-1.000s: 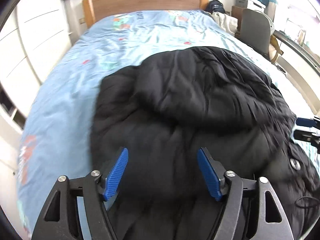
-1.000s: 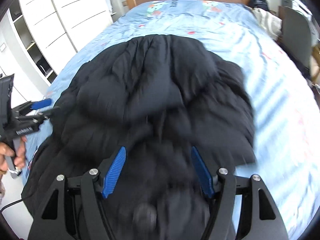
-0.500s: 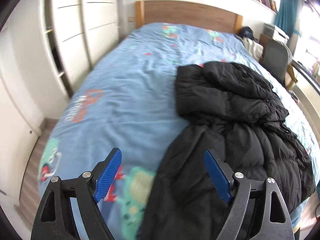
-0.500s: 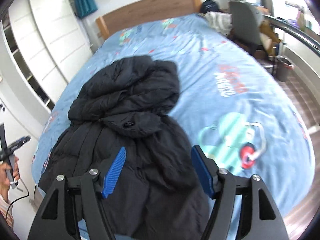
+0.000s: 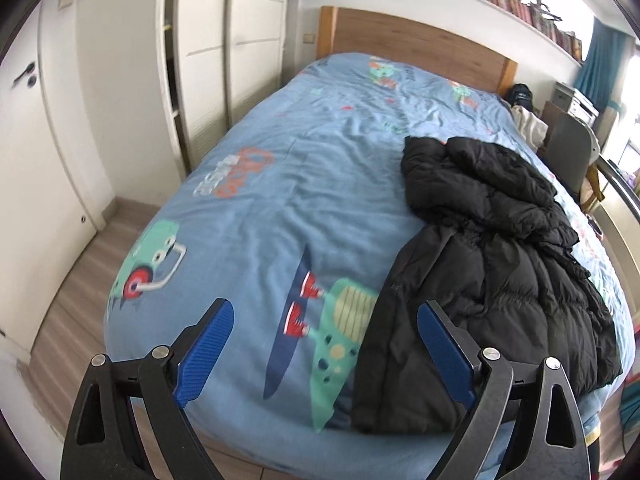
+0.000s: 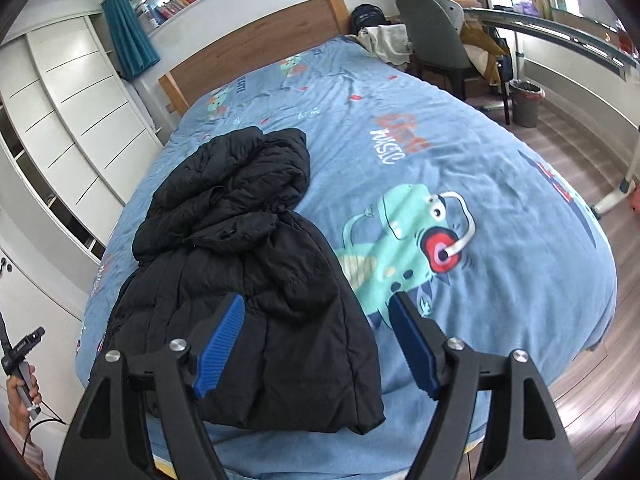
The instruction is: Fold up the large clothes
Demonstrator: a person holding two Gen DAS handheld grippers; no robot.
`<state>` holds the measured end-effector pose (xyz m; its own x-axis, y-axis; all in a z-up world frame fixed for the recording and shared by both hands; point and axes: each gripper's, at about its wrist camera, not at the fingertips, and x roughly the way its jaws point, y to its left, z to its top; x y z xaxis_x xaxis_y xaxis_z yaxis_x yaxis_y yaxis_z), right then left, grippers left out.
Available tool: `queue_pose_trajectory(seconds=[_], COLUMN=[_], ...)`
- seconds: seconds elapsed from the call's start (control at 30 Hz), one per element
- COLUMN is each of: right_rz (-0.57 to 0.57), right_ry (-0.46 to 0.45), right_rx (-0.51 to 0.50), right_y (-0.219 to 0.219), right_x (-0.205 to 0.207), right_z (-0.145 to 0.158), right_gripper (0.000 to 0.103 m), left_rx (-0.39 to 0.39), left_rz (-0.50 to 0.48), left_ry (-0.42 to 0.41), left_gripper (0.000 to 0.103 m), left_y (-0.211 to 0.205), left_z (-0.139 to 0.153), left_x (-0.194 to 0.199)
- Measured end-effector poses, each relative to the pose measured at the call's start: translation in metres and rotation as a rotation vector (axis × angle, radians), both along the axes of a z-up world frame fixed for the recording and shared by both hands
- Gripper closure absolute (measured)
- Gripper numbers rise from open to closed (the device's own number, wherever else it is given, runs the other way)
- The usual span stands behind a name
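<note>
Lying lengthwise on the bed (image 5: pixel 280 184), the black puffer jacket (image 5: pixel 496 264) is the only garment on the blue cartoon-print cover.

Left wrist view, left to right: white wardrobe doors (image 5: pixel 224 52) along the wall, strip of wood floor (image 5: pixel 68 304), then the bed, with the jacket on its right half. Hood end bunched toward the wooden headboard (image 5: pixel 404 40); hem reaches the foot edge of the mattress and droops slightly over it. Left tool (image 5: pixel 325 348): jaws opening, standing wide, nothing between the blue pads. It hangs above the foot of the bed; the left pad sits over bare cover, the right pad lines up with the jacket's left edge, not touching it.

Right wrist view, left to right: a hand (image 6: pixel 22 394) at the far left border holding a black handle with a cable, wardrobe, then the jacket (image 6: pixel 248 280) on the left half of the bed, bare cover with a green monster print (image 6: pixel 404 240) on the right. Grey chair (image 6: pixel 432 44) and a bin (image 6: pixel 526 102) beyond the far right side. Right tool (image 6: pixel 316 344): jaws opening, nothing gripped. It hangs above the jacket's lower right portion; left pad over the fabric, right pad over the cover just past the jacket's edge. Contact with fabric: none visible.
</note>
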<state>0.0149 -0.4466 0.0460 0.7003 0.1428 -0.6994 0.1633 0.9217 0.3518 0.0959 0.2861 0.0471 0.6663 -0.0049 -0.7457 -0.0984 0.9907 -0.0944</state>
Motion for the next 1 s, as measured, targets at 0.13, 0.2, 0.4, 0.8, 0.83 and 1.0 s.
queue_pose_trajectory(seconds=[0.13,0.2,0.4,0.8,0.83,1.0], right_rz=[-0.023,-0.033,-0.045,-0.002,0.010,0.067], right_ry=[0.016,0.025,0.062,0.138,0.148,0.194], right_rx=[0.021,0.031,0.059,0.113,0.123,0.187], right_y=[-0.009,-0.014,-0.019,-0.014,-0.012,-0.001], right_x=[-0.002,-0.001,0.005,0.026,0.029,0.044], right_z=[-0.013,-0.020,-0.045,-0.089,-0.094,-0.119], right_gripper=[0.027,0.027,0.026,0.025,0.025,0.022], left_rx=[-0.026,-0.040,-0.084,-0.253,-0.286,-0.429], left_rz=[0.019,0.022,0.015,-0.041,-0.046,-0.044], left_ry=[0.043,0.066,0.127,0.258,0.274,0.342], left_gripper=[0.011,0.011,0.011,0.011,0.011,0.011], left_y=[0.007,0.005,-0.009,-0.037,-0.037,-0.039], left_z=[-0.018,-0.028,-0.054,-0.115,-0.123,-0.159], left_x=[-0.007,-0.005,0.008,0.036,0.037,0.042])
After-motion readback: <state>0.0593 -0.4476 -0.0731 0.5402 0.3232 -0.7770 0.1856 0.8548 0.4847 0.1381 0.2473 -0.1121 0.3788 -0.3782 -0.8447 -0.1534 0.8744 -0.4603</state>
